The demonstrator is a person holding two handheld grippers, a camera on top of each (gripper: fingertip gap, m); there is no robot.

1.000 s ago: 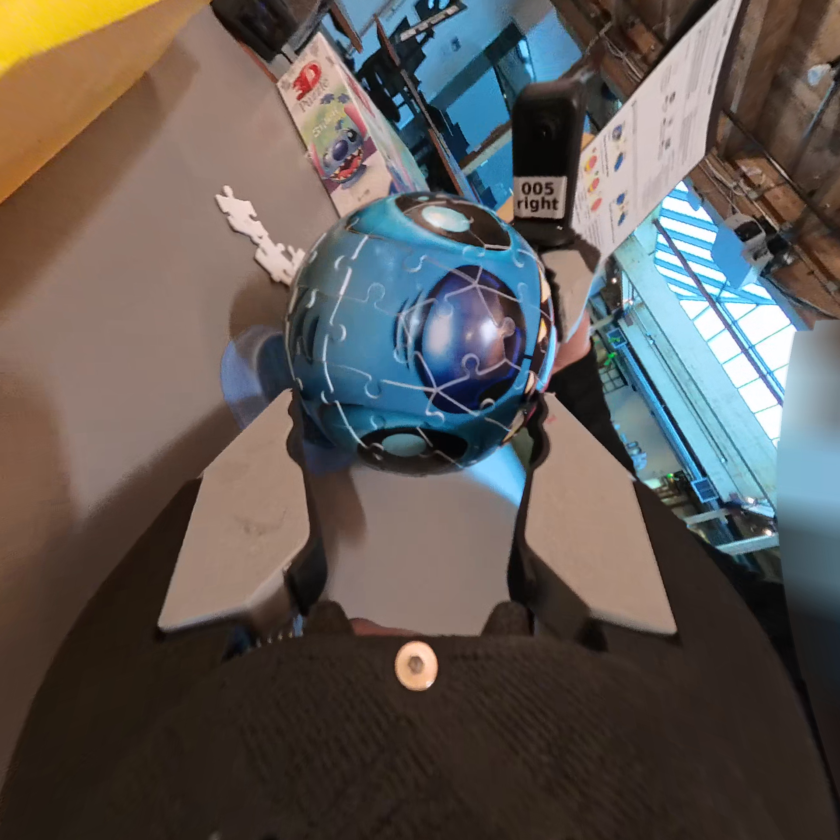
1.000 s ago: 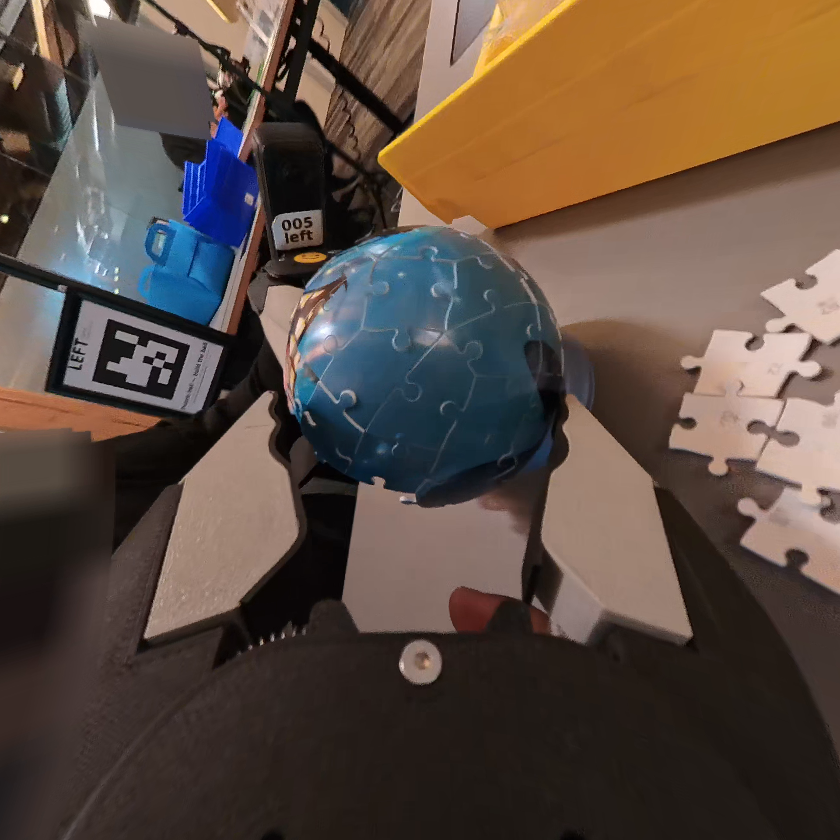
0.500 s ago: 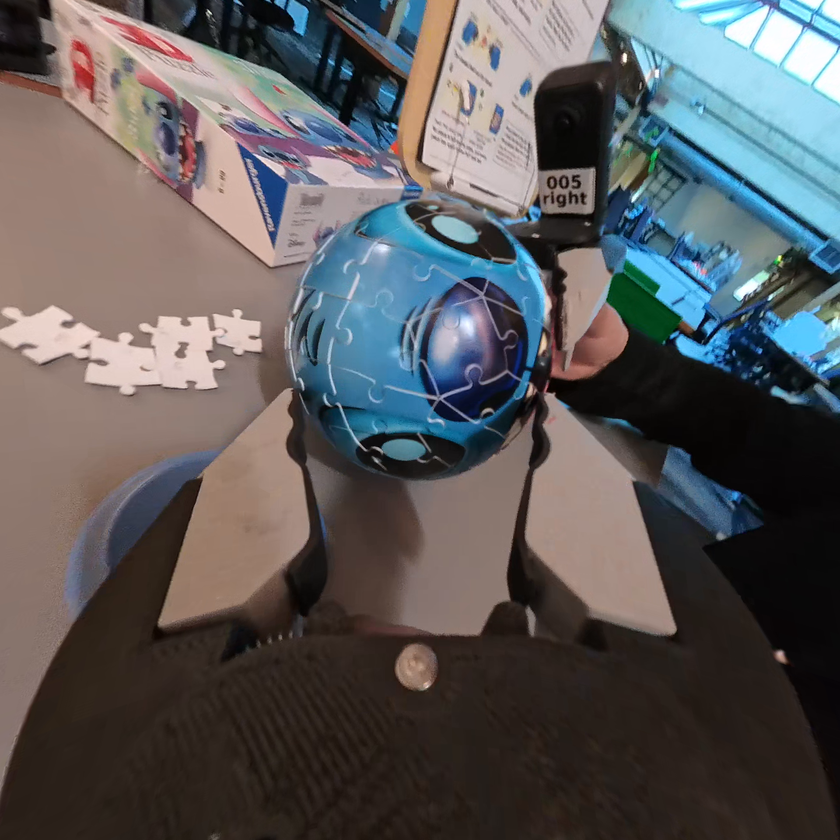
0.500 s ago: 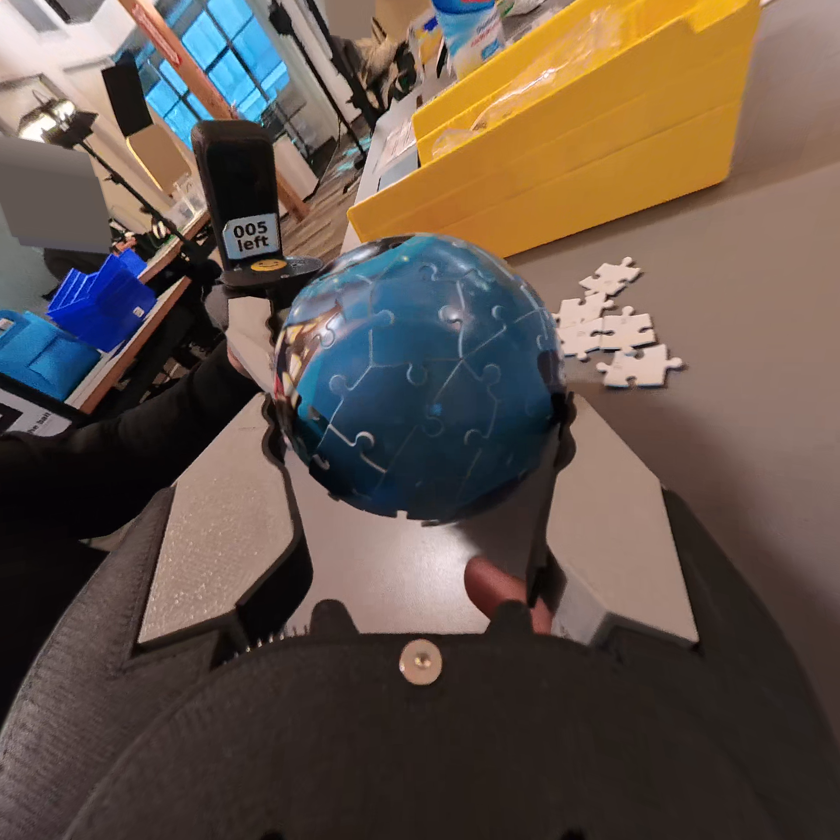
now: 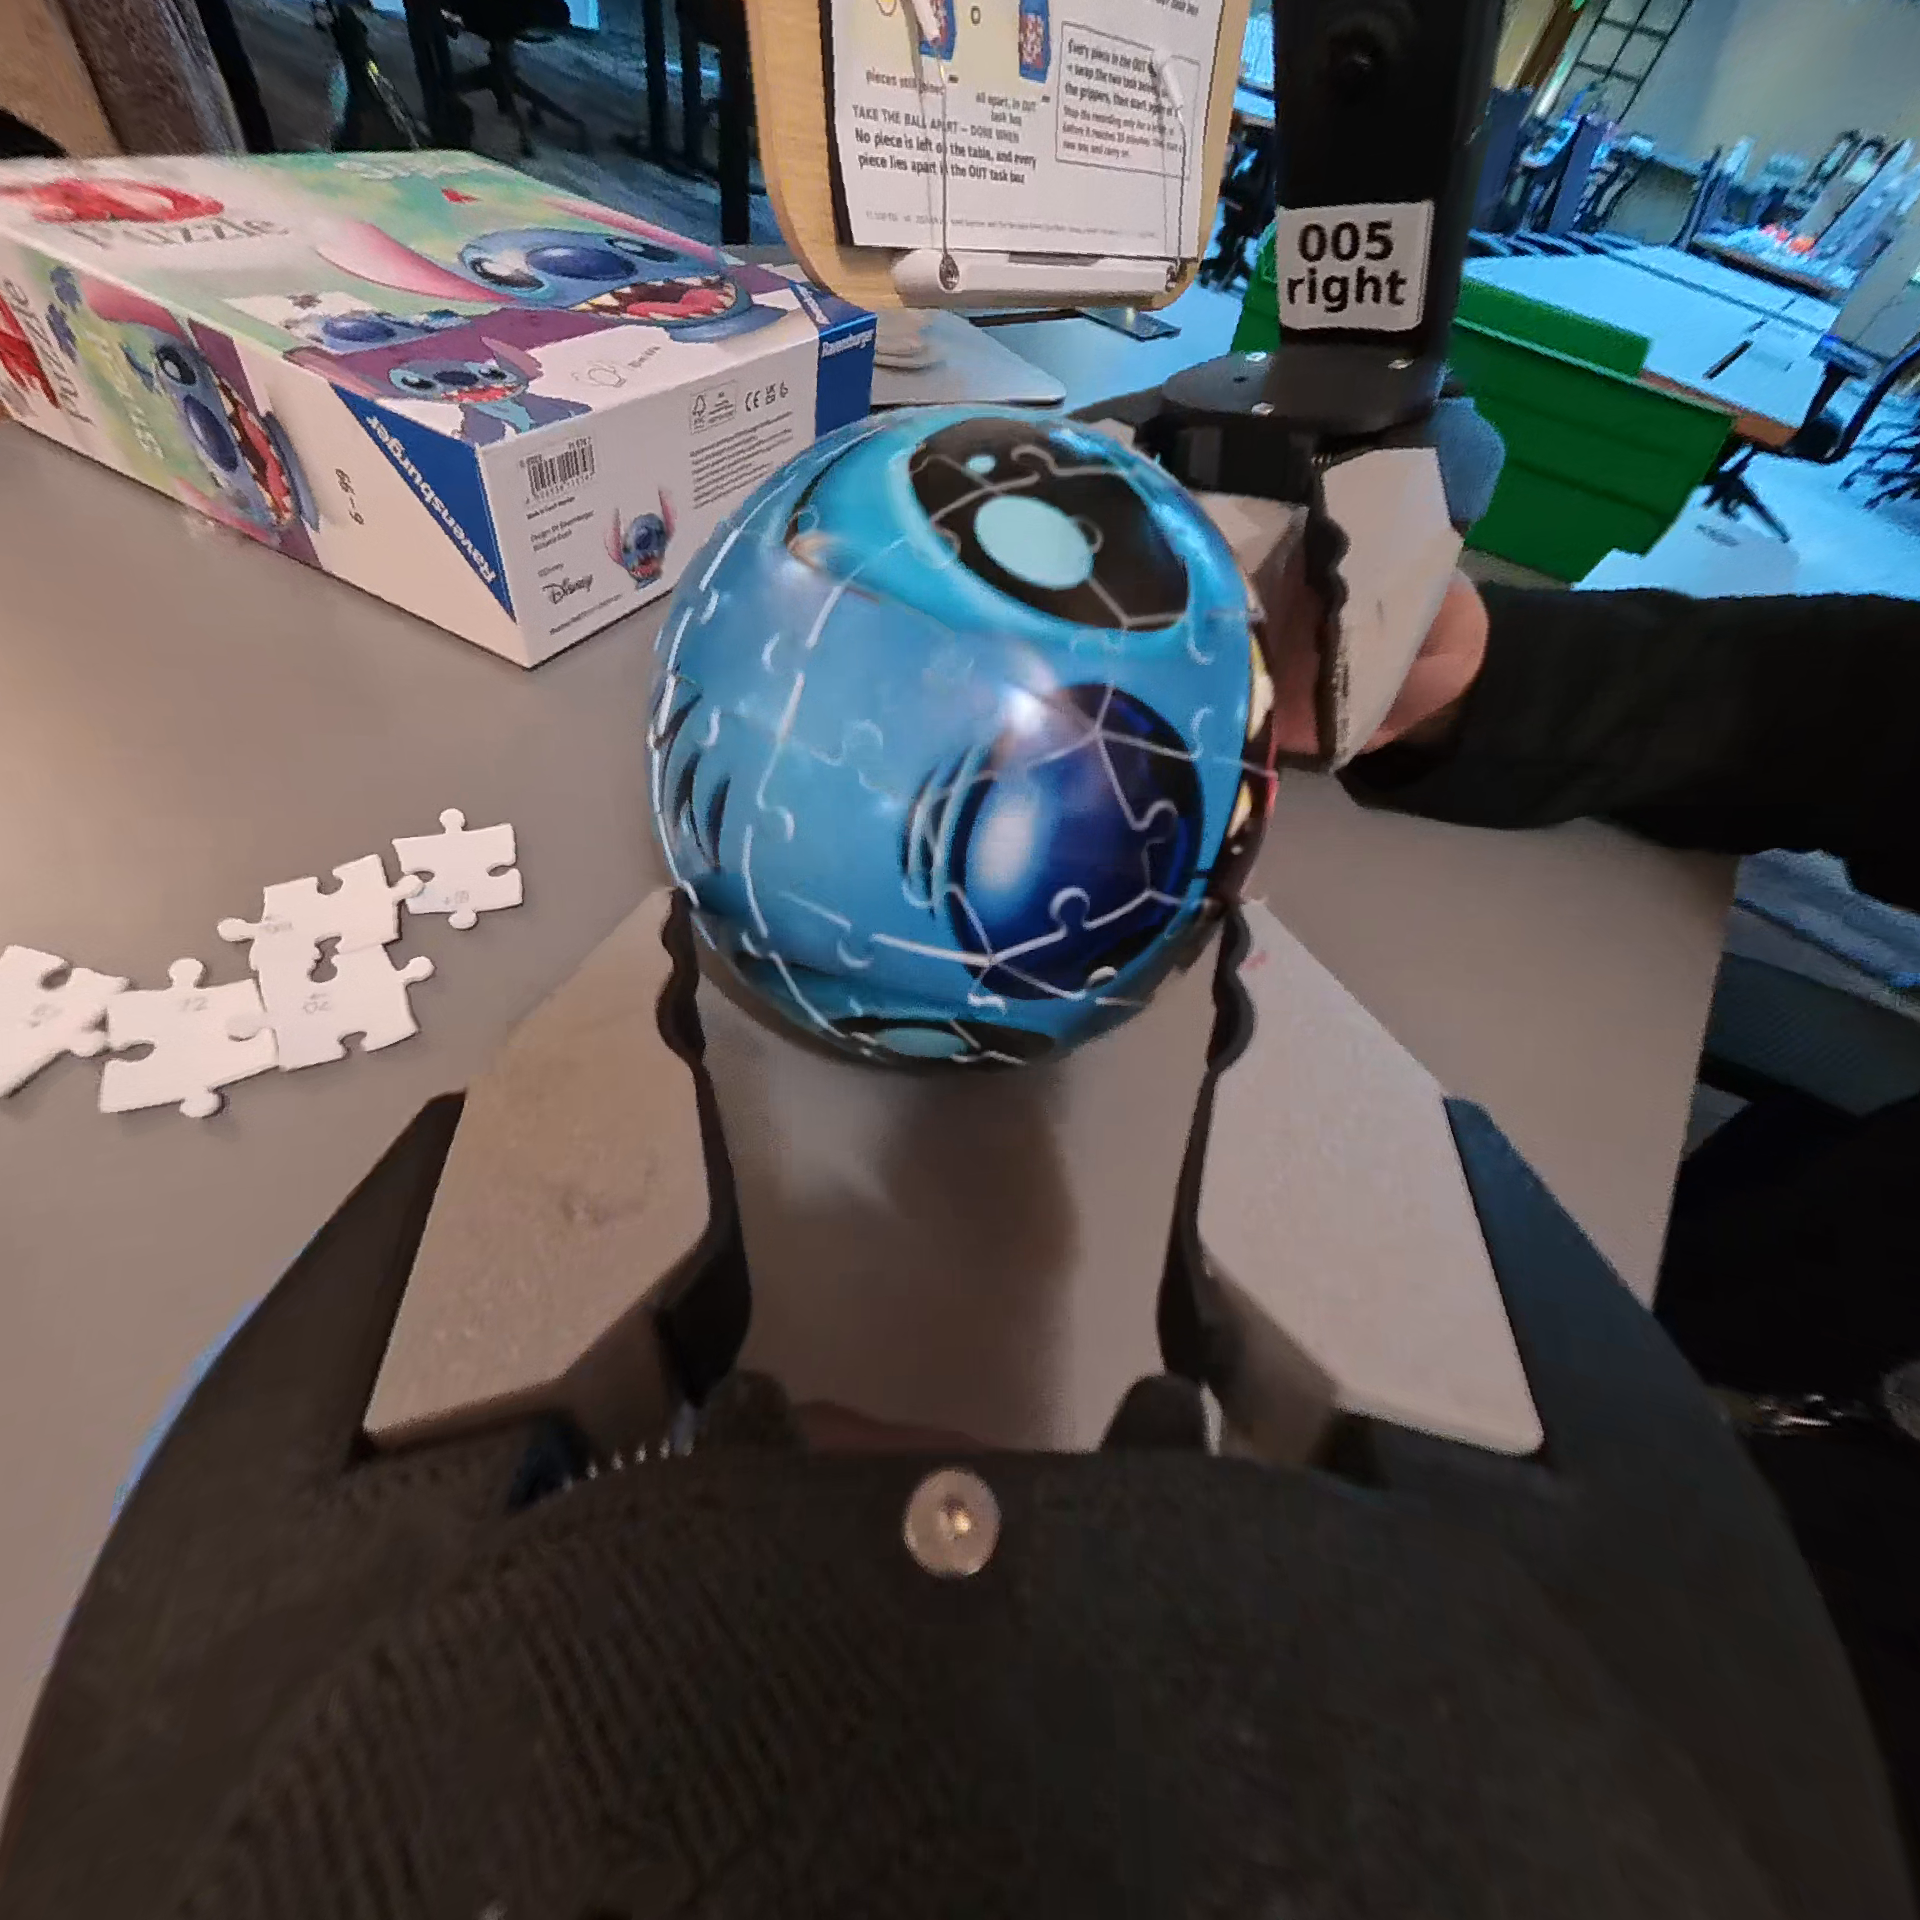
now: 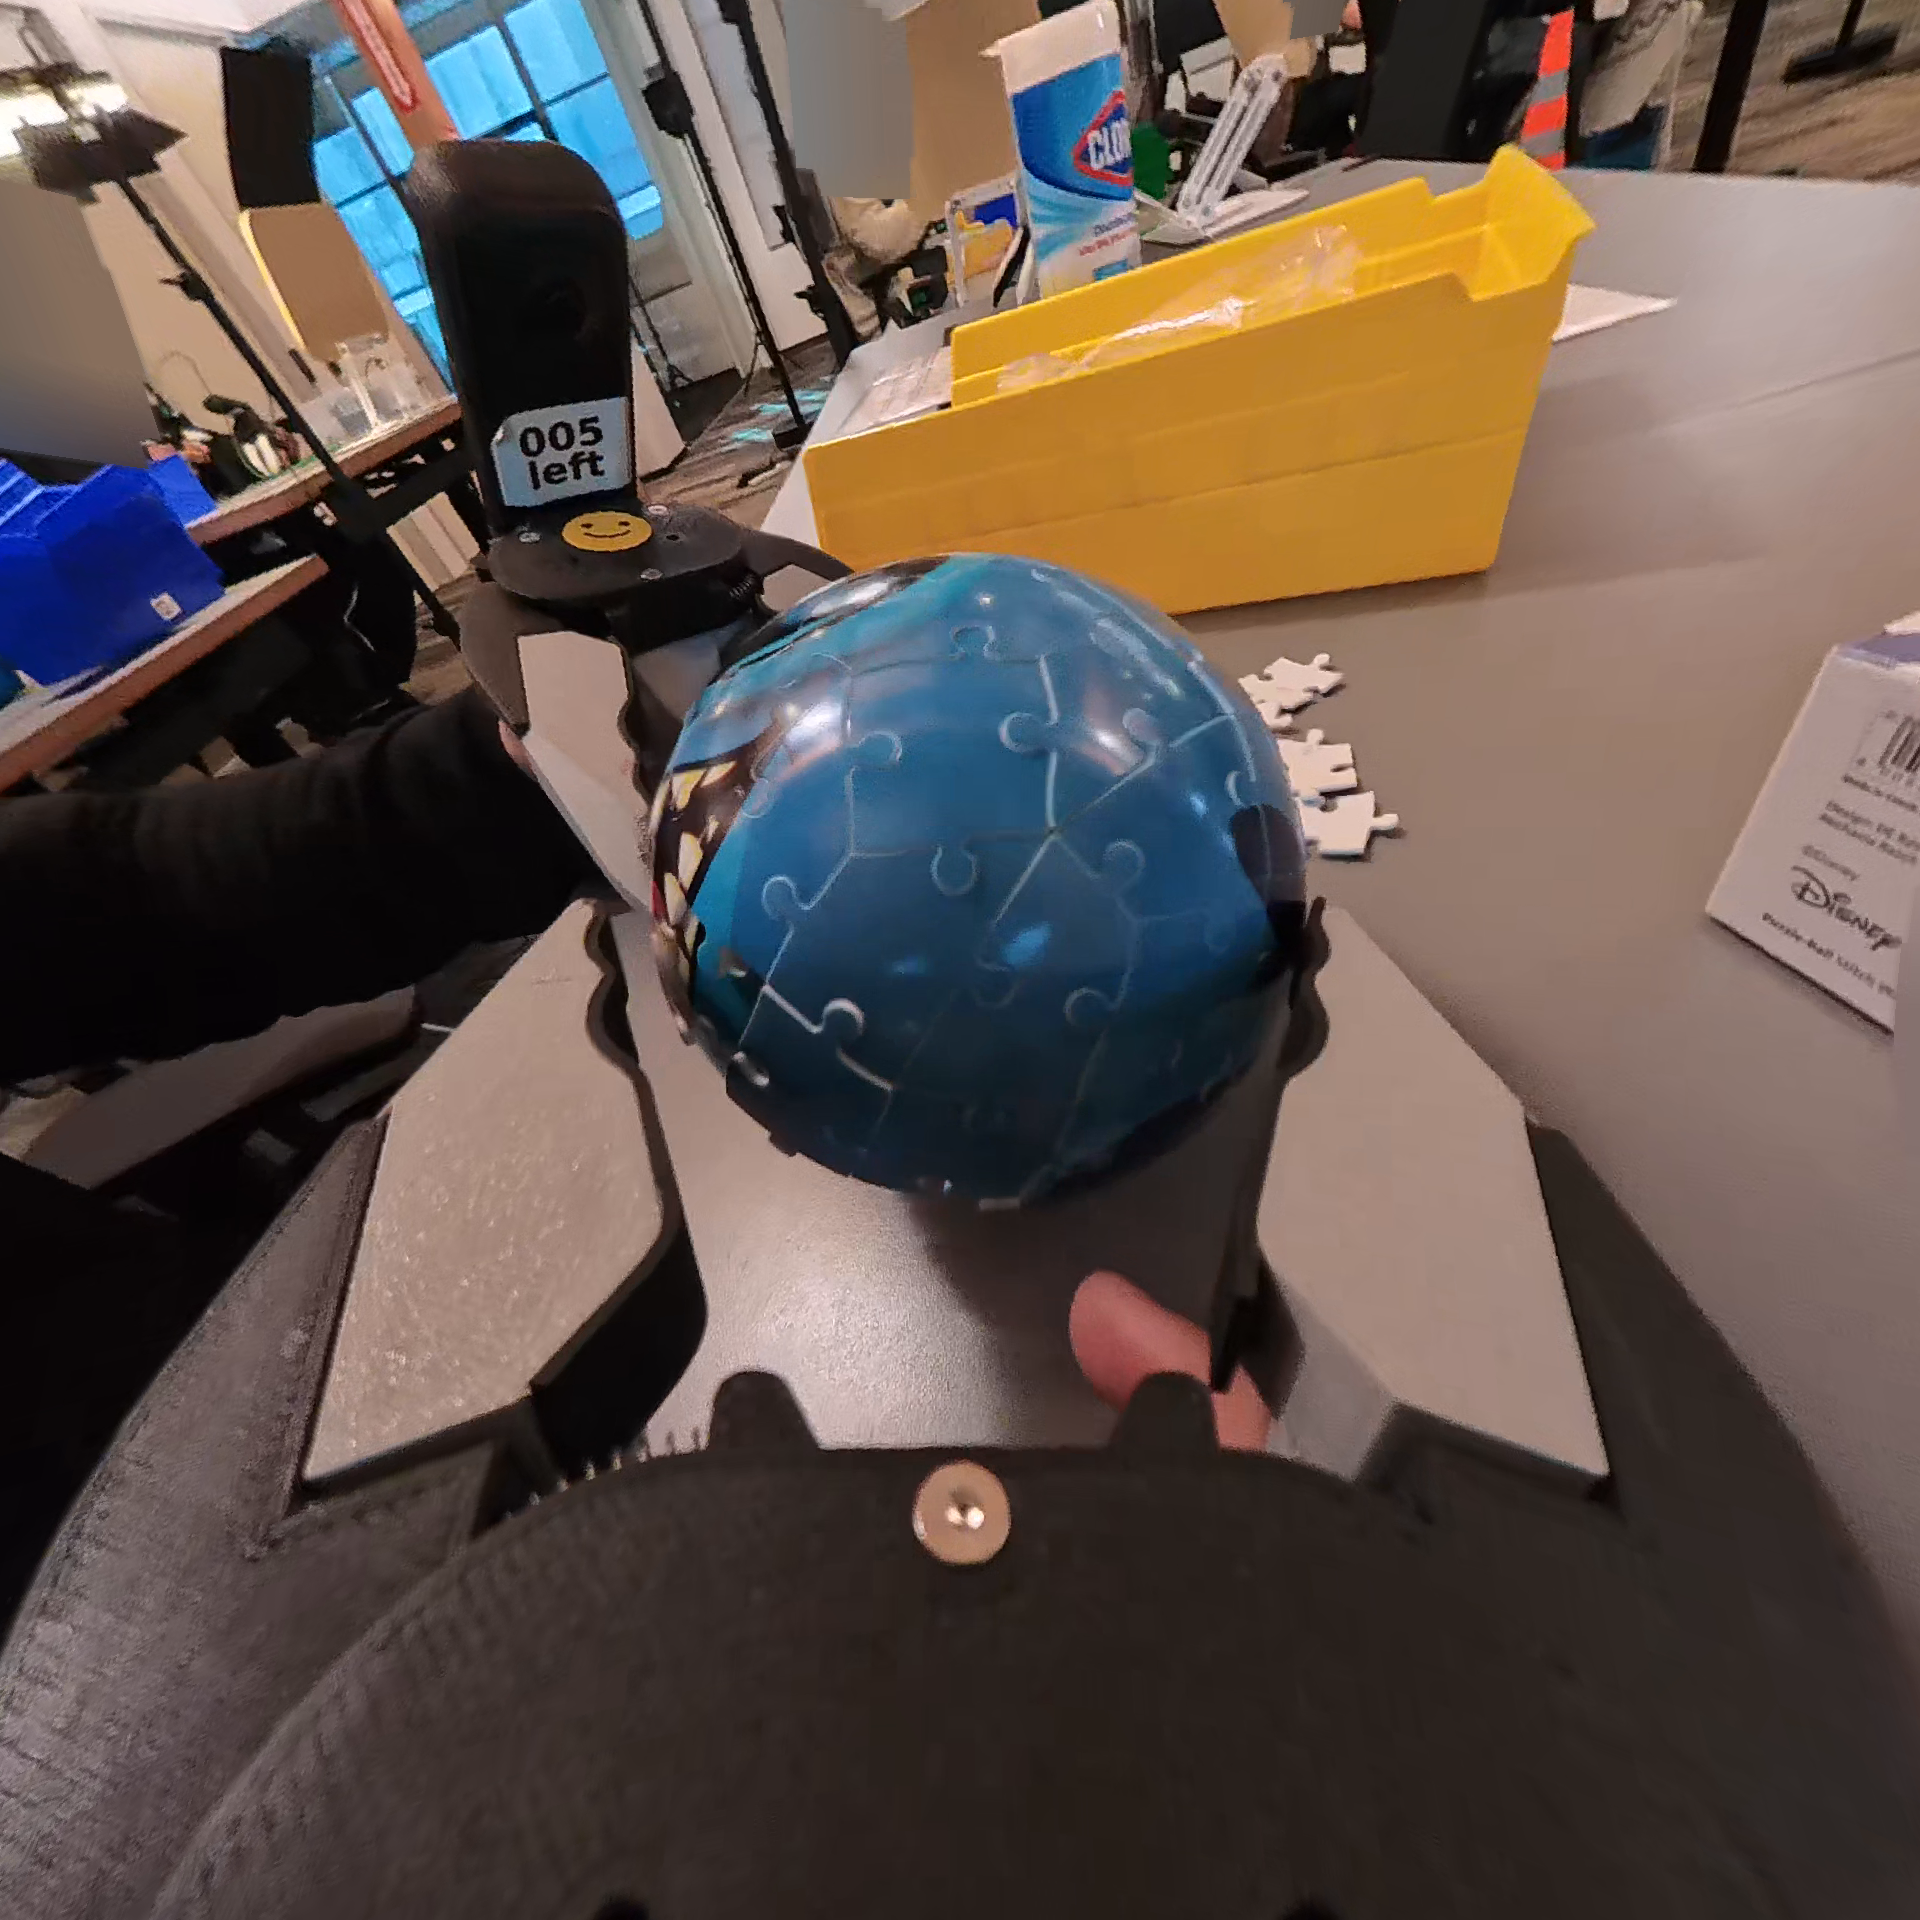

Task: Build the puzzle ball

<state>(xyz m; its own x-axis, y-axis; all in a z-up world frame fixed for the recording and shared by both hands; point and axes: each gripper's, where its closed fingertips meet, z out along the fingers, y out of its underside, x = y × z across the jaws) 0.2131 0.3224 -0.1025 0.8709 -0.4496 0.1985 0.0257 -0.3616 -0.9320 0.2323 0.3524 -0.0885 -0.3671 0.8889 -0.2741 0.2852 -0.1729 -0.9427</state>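
Note:
The blue puzzle ball (image 5: 951, 748) is nearly whole, with a dark blue nose and black eye patches on its face. Both grippers grasp it from opposite sides, above the grey table (image 5: 260, 727). My left gripper (image 5: 951, 935) is shut on its lower half. My right gripper (image 6: 956, 935) is shut on the plain blue back of the ball (image 6: 977, 883). The right gripper also shows behind the ball in the left wrist view (image 5: 1320, 582), and the left gripper shows in the right wrist view (image 6: 582, 727). Several white loose pieces (image 5: 301, 966) lie face down on the table.
The puzzle box (image 5: 416, 416) lies at the far left and shows at the right in the right wrist view (image 6: 1829, 831). A yellow bin (image 6: 1195, 447) and a wipes canister (image 6: 1075, 177) stand beyond. An instruction sheet on a stand (image 5: 1018, 104) stands behind the ball.
Both grippers have swung from a steep tilt to level, with the ball still held between them. The blue ring seen under the ball earlier is out of view.

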